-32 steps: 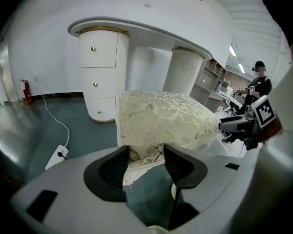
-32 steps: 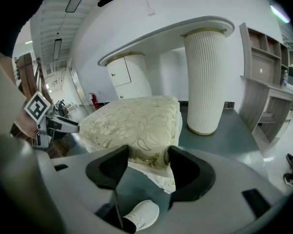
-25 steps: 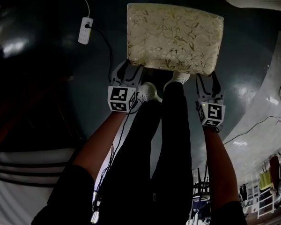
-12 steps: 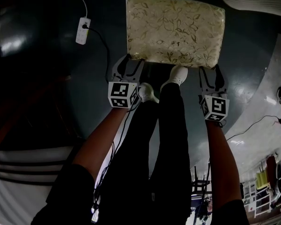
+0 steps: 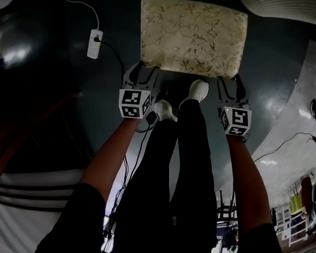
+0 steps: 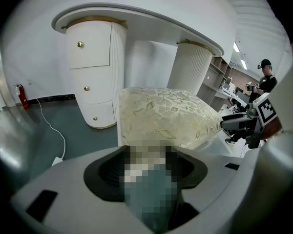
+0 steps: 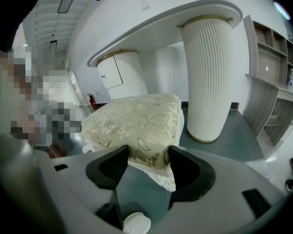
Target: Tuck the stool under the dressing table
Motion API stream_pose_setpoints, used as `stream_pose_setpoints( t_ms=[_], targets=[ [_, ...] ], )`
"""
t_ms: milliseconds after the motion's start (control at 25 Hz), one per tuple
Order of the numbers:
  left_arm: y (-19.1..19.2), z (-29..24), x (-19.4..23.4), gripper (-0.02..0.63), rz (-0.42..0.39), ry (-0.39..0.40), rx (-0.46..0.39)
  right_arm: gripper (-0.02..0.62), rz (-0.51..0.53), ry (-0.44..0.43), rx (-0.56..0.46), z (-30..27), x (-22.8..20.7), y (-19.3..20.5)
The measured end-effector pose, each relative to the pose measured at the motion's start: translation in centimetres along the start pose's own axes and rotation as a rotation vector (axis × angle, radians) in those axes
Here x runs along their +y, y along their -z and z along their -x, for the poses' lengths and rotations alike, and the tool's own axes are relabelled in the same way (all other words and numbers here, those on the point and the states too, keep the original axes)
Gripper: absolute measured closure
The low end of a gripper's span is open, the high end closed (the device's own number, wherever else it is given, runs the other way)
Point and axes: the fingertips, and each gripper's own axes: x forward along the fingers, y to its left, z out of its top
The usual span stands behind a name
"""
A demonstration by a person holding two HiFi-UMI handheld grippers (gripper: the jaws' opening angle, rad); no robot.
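The stool, topped by a cream cushion with a gold leaf pattern, stands on the dark floor just ahead of my feet. My left gripper holds its near left corner and my right gripper its near right corner. In the right gripper view the cushion corner sits pinched in the right gripper. In the left gripper view the cushion runs into the left gripper, where a mosaic patch hides the contact. The white dressing table rises right behind the stool, its curved top overhead.
Two fluted white pedestals flank the gap under the table. A white power strip with its cable lies on the floor to the left. My shoes stand between the grippers. Another person stands far off; shelving is at right.
The stool has slid a little forward, toward the dressing table, and both grippers have gone with it. My feet have stepped forward behind it.
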Motion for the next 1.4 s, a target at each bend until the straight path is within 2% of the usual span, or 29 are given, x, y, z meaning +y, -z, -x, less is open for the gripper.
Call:
stream_pose_setpoints(
  t_ms=[280, 1400],
  targets=[
    [-0.26, 0.10, 0.06, 0.376, 0.005, -0.016, 0.003, 0.341, 0.009, -0.033, 0.023, -0.01, 0.04, -0.16],
    [-0.21, -0.10, 0.02, 0.374, -0.004, -0.005, 0.009, 0.340, -0.006, -0.012, -0.002, -0.08, -0.05, -0.26]
  ],
)
